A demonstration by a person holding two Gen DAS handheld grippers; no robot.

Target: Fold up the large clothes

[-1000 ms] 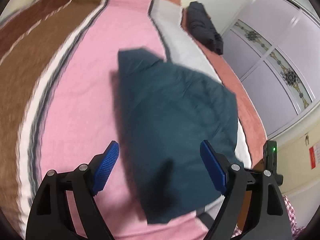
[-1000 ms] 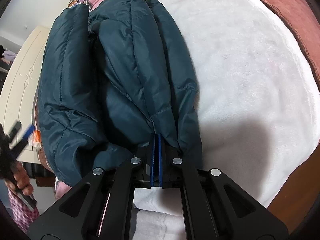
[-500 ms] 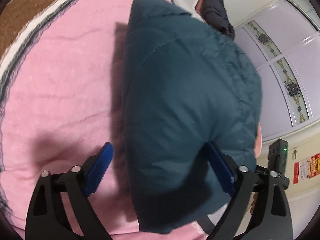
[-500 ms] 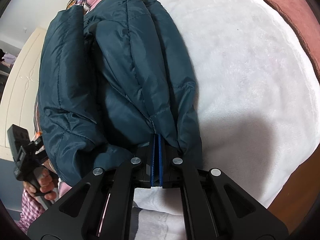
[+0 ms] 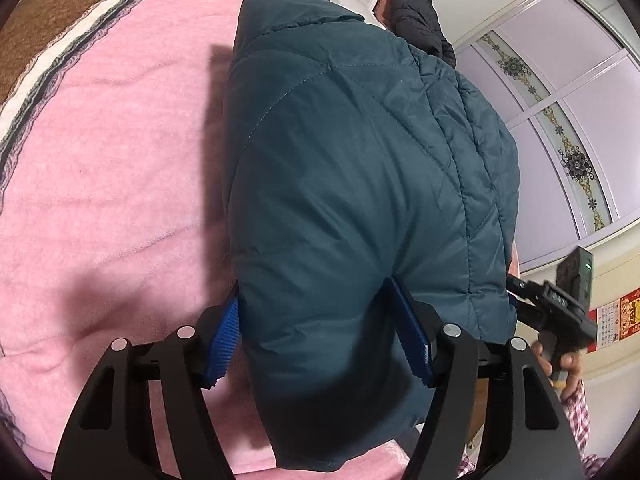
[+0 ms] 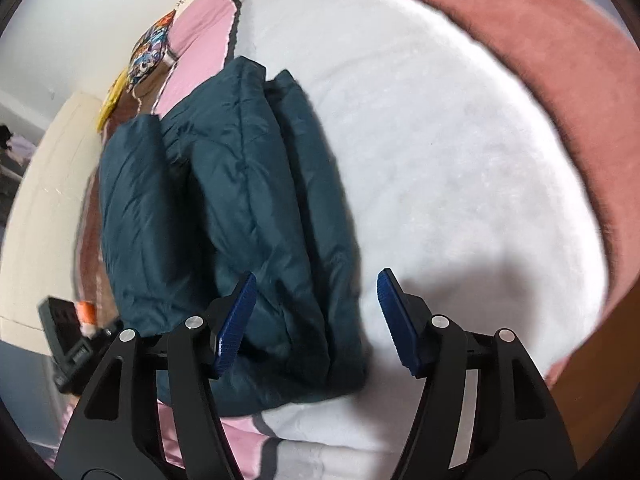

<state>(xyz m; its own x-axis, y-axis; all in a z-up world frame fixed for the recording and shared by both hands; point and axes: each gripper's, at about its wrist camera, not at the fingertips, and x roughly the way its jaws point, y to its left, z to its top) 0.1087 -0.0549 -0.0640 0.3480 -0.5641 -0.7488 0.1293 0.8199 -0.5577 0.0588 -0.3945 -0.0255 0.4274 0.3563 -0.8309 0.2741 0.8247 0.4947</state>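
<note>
Two grippers work over one garment, a dark teal puffer jacket folded into a thick bundle on the bed.

From the left wrist view, the left gripper has its blue pads set wide on either side of the jacket's near end. The padded cloth bulges up between them and hides the inner face of each pad, so I cannot tell whether they are pressing it or merely straddling it; the jaws are plainly spread, not clenched. My guess is that the gripper is placed there to pinch this end for the next fold. The jacket lies on the pink blanket, its long axis running away from the gripper toward a black garment near the far edge of the bed. At the right edge a hand holds the other tool's handle, in front of pale lilac wardrobe doors.

From the right wrist view, the right gripper hangs released — jaws apart, nothing between them. The jacket's near right corner sits under the gap, the left pad over the cloth, the right pad over the white blanket. Here the folded layers show as long ridges — the bundle points away toward the colourful pillow.
</note>
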